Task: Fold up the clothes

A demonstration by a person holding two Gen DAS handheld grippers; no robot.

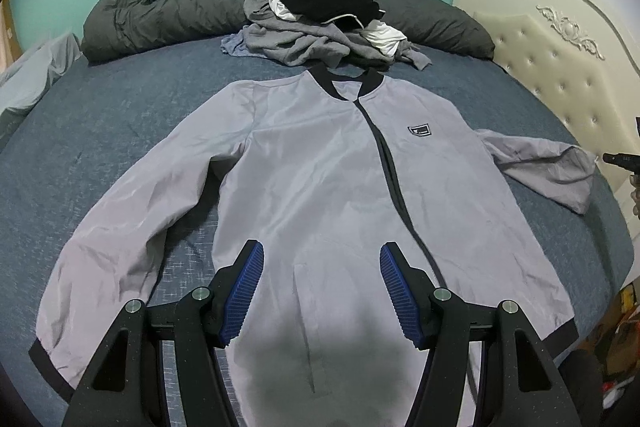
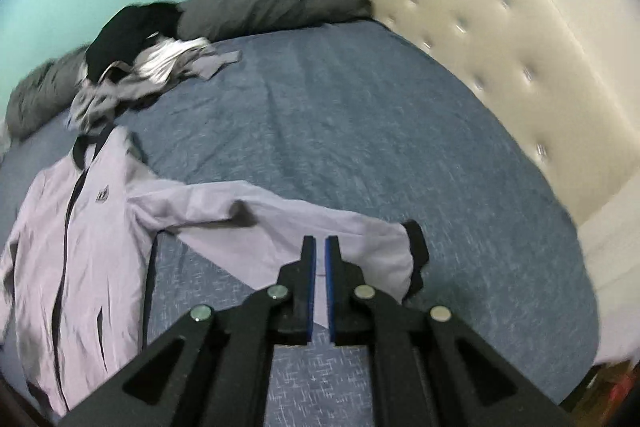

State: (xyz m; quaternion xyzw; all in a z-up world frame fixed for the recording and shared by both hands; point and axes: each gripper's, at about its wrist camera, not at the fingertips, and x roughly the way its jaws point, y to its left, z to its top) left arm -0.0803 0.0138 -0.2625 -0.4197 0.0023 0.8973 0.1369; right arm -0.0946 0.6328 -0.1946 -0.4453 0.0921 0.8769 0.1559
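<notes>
The left gripper (image 1: 322, 255) is nearest, hanging over the bottom part of the jacket (image 1: 320, 179). Its blue pads (image 1: 244, 291) stand wide apart with nothing between them. The jacket lies flat on the blue bed (image 1: 120, 115), front side up, with dark trim down the middle. Its left sleeve (image 1: 120, 219) lies spread out beside the body. A small dark badge (image 1: 419, 131) sits on the chest, but the writing on it is too small to read. Behind the collar is a pile of clothes (image 1: 320, 23), grey, white and black, and a long grey pillow (image 1: 168, 15) runs along the green wall. To the right is a cream headboard (image 1: 560, 67).

The right gripper (image 2: 320, 247) is squeezed nearly closed. It hangs over the right sleeve (image 2: 280, 223), near the dark cuff (image 2: 418, 247). I cannot tell if it pinches the cloth.
</notes>
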